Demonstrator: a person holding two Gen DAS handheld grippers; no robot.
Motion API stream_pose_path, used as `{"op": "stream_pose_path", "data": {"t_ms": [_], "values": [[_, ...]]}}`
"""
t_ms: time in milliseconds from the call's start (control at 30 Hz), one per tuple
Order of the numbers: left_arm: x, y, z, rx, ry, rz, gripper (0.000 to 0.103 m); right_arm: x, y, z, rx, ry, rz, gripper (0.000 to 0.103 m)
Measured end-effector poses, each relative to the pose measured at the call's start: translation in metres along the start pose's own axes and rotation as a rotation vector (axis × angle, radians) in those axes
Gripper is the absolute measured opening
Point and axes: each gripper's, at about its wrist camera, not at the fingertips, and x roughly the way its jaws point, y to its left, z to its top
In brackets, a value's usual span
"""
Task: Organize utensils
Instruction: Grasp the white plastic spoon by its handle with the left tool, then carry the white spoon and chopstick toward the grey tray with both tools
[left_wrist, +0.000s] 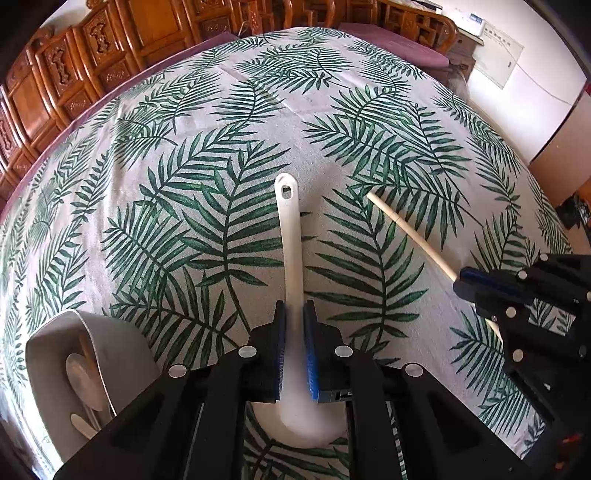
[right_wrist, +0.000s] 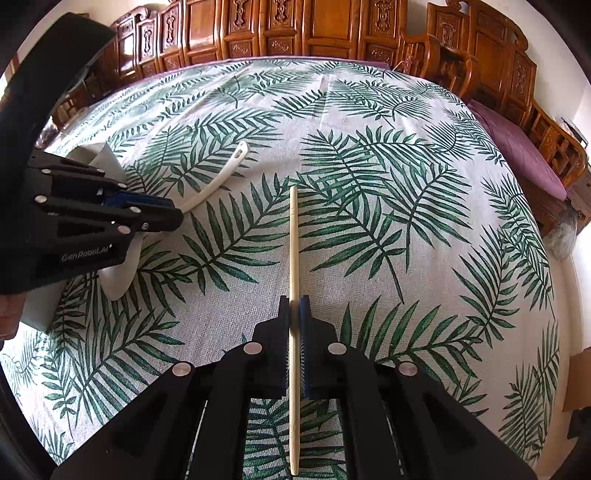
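Observation:
My left gripper (left_wrist: 294, 314) is shut on the handle of a white plastic ladle (left_wrist: 290, 236), its bowl below the fingers and its holed end pointing away. It also shows in the right wrist view (right_wrist: 218, 181), held by the left gripper (right_wrist: 173, 218). My right gripper (right_wrist: 294, 308) is shut on a pale wooden chopstick (right_wrist: 293, 236) that runs straight ahead. In the left wrist view the chopstick (left_wrist: 410, 232) sticks out of the right gripper (left_wrist: 465, 284). A grey utensil holder (left_wrist: 55, 354) at lower left holds a spoon and other utensils.
The table (left_wrist: 258, 110) wears a white cloth with green palm leaves. Carved wooden chairs (right_wrist: 295, 29) line its far edge. A purple cushion (right_wrist: 517, 155) lies at the right. The holder's edge shows behind the left gripper (right_wrist: 103, 155).

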Motion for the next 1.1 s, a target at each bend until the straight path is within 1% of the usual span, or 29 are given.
{"op": "stream_pose_path", "data": {"t_ms": [67,233,367,633,867,1100], "values": [[-0.004,-0.001,-0.003,0.003,-0.011,0.007,0.009,0.0,-0.001,0.001,0.007,0.02,0.004,0.006],[-0.02,-0.001,-0.008,-0.01,-0.043,-0.002,0.009,-0.007,-0.002,-0.008,0.036,0.025,0.024,0.006],[-0.037,-0.001,-0.012,-0.011,-0.073,-0.005,0.009,-0.022,0.003,-0.012,0.051,0.003,0.036,0.006],[-0.082,0.004,-0.022,-0.024,-0.158,-0.016,0.009,-0.058,0.019,-0.005,0.055,-0.06,0.059,0.006],[-0.115,0.017,-0.038,-0.045,-0.213,-0.013,0.009,-0.084,0.039,0.006,0.042,-0.111,0.075,0.006],[-0.139,0.038,-0.056,-0.078,-0.25,-0.002,0.009,-0.095,0.063,0.011,0.019,-0.127,0.091,0.006]]}}
